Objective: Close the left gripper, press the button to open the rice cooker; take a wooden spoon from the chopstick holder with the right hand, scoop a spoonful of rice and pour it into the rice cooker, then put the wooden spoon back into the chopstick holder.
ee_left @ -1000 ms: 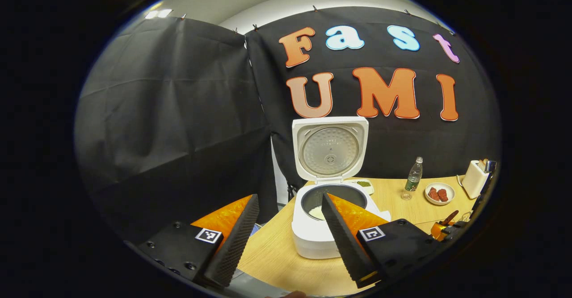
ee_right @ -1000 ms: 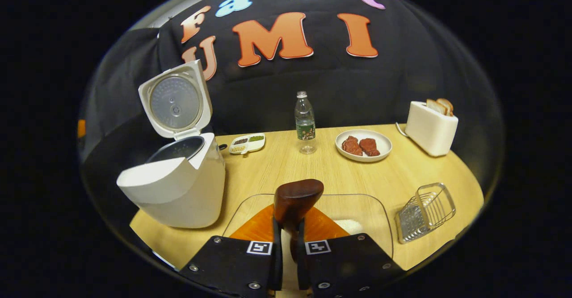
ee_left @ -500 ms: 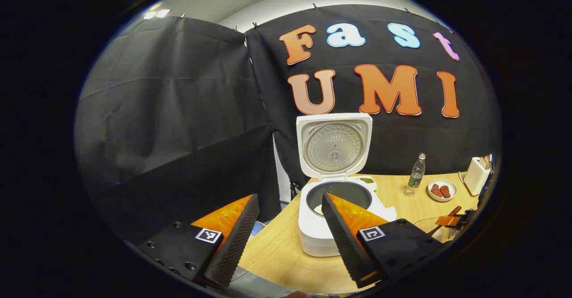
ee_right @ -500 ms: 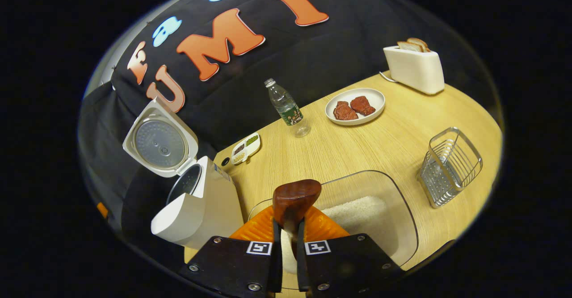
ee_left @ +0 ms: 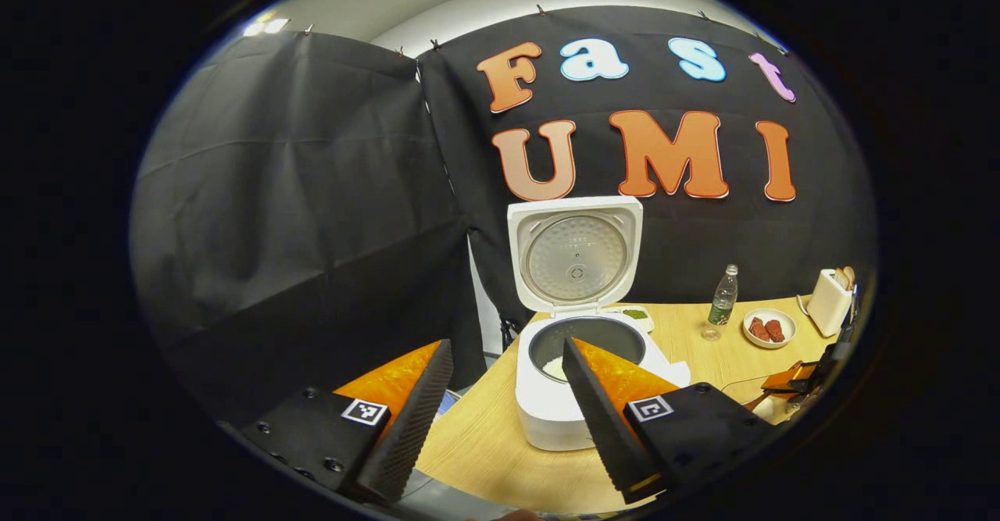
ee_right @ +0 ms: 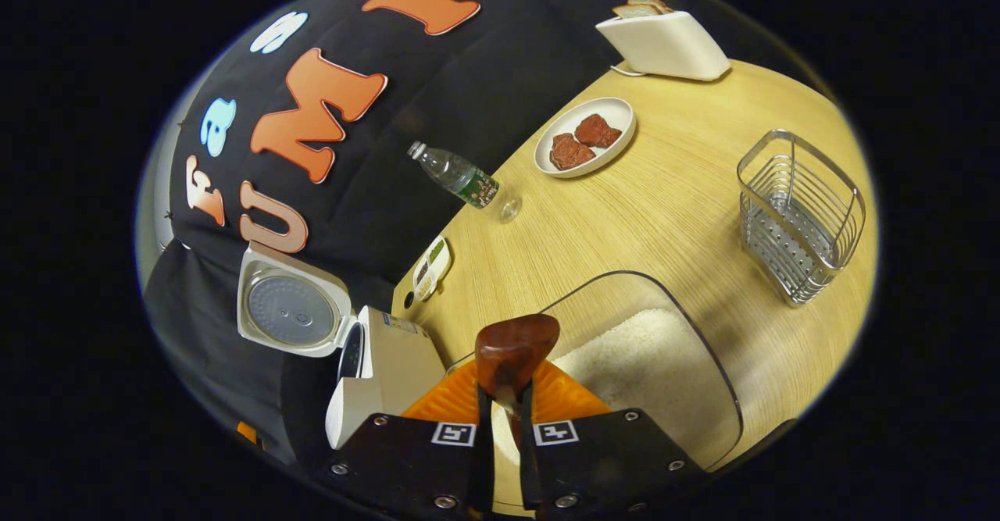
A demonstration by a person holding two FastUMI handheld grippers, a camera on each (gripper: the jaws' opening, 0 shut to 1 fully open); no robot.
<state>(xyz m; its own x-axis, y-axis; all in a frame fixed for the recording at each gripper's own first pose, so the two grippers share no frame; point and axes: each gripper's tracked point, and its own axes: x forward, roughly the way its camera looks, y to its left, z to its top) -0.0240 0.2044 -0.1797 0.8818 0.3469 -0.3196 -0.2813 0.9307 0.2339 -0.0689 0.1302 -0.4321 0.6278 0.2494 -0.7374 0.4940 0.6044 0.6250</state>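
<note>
Right gripper (ee_right: 501, 408): clenched on handle of wooden spoon (ee_right: 512, 349), bowl end pointing forward past fingertips. Rolled steeply sideways and hung over glass dish (ee_right: 707, 349) of rice (ee_right: 633, 349), just beside rice cooker (ee_right: 391, 357).

Left gripper (ee_left: 506, 345): released, jaws wide apart, nothing between them; held back from rice cooker front, off the counter (ee_right: 648, 216) edge.

Rice cooker: lid (ee_left: 574, 255) already up, inner pot exposed, a little pale matter visible at its bottom. Button step judged done.

Step in hand, judged: scooping. Spoon out of chopstick holder (ee_right: 797, 216); bowl not yet seen in the grains, and cannot tell whether loaded.

Next move, judged: dip bowl into rice, level it, carry short way across to open pot, tip in. Called for a level spoon in transit; spill onto counter between dish and cooker the main risk.

Other things, all beyond rice cooker on its dish side: small sectioned dish (ee_right: 432, 267) closest; bottle (ee_right: 457, 179) farther; plate (ee_right: 617, 111) of red pieces; toaster (ee_right: 664, 41) farthest. Chopstick holder well apart, past glass dish.

In the way: nothing between dish and pot; raised lid behind pot, clear of path.
</note>
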